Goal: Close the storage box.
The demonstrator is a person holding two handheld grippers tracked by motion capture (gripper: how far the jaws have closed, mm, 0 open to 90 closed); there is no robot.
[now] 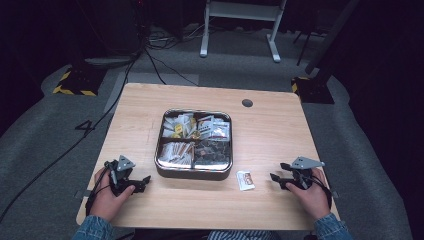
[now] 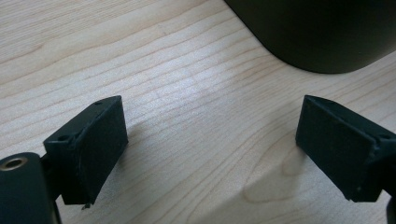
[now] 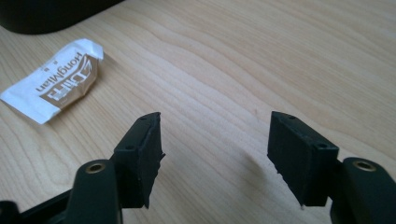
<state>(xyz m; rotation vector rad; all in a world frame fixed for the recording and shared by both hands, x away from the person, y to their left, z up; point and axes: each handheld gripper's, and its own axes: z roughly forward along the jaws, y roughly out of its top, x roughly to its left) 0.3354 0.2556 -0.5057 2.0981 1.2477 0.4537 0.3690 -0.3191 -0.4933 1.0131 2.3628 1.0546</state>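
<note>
Just one packet (image 1: 245, 180), two hand-held grippers.

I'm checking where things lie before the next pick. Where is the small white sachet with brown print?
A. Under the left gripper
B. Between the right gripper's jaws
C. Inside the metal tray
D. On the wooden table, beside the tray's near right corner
D: the small white sachet with brown print lies flat on the light wooden table, just outside the square metal tray, apart from the right gripper.

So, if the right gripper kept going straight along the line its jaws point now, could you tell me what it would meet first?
Probably the small white sachet. In the high view the right gripper points left across the table toward it. In the right gripper view the sachet lies left of the jaw line, so it might pass just beside it.
</note>
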